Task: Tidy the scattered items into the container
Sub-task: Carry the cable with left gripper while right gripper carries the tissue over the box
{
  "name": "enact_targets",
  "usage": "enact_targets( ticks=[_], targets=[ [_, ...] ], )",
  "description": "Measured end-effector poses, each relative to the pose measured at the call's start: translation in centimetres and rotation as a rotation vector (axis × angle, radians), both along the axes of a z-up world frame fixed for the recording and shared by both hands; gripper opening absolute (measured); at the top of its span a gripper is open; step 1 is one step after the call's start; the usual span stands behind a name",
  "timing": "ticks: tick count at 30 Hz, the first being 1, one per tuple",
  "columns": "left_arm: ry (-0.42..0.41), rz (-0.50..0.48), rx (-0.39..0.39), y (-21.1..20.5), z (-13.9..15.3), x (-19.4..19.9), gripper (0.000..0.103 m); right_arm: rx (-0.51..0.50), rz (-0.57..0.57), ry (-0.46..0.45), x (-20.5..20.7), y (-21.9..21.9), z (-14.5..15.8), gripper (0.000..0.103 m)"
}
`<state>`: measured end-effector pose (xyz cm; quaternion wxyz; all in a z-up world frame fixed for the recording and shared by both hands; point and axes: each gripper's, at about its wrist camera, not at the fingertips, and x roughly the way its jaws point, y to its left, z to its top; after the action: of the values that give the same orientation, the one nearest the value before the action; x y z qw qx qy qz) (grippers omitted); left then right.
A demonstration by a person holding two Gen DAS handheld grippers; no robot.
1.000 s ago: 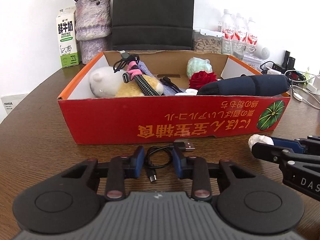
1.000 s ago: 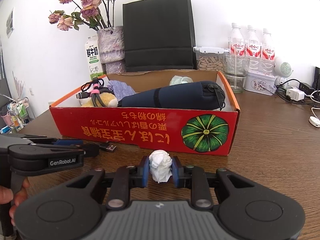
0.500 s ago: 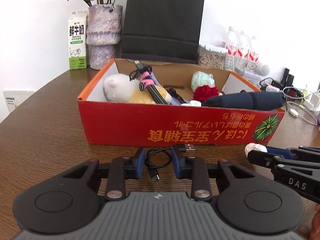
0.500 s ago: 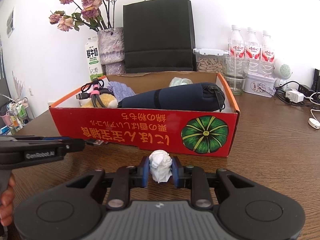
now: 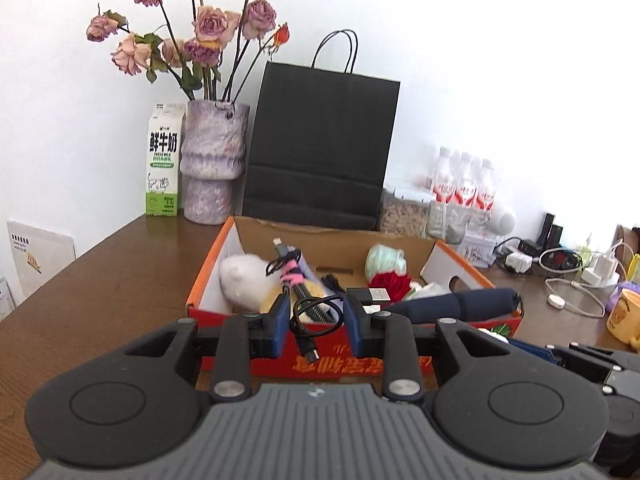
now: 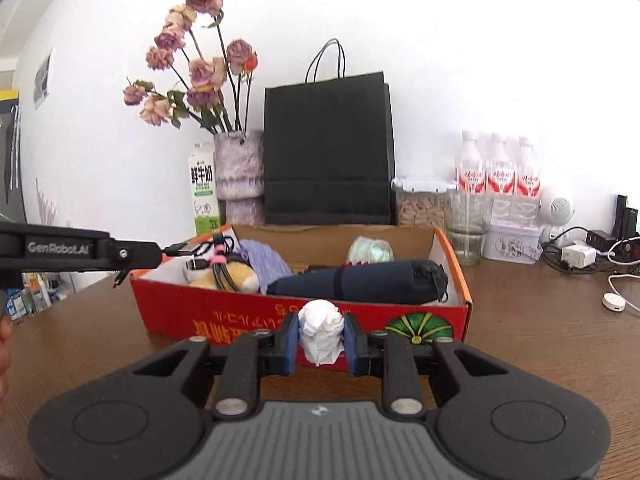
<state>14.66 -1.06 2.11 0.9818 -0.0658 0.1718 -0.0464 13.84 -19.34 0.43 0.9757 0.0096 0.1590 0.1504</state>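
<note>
**Both grippers loaded, held aloft**

We have the left gripper (image 5: pixel 314 330) pinching a short black cable (image 5: pixel 316 318), fingers level, raised at box-rim height. Our right gripper (image 6: pixel 320 338) is clamped on a white paper wad (image 6: pixel 320 336), level, lower and nearer the camera.

Both wrist cameras look forward along their claws, close above the bench (image 6: pixel 540 320), facing the red box (image 5: pixel 400 364) and the back wall. The left view sits nearer the box; both share the box, black bag (image 6: pixel 326 152) and vase (image 5: pixel 212 160).
</note>
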Motion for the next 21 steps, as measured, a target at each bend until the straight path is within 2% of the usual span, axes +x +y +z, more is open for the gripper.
enact_targets(
  ticks=[4, 8, 17, 21],
  targets=[
    [-0.042, -0.003, -0.035, -0.4, 1.2, 0.9, 0.029, 0.057, -0.014, -0.088, -0.1, 0.5, 1.6, 0.022],
    [-0.084, 0.000, -0.041, -0.9, 2.0, 2.1, 0.029, 0.068, -0.043, -0.148, 1.1, 1.1, 3.0, 0.022],
    [-0.094, 0.017, -0.096, -0.9, 1.1, 6.6, 0.029, 0.062, -0.105, -0.163, 5.7, 1.6, 3.6, 0.022],
    [-0.104, 0.030, -0.066, -1.4, -0.3, 8.3, 0.029, 0.055, -0.111, -0.159, 7.9, 2.1, 3.2, 0.022]
  ],
)
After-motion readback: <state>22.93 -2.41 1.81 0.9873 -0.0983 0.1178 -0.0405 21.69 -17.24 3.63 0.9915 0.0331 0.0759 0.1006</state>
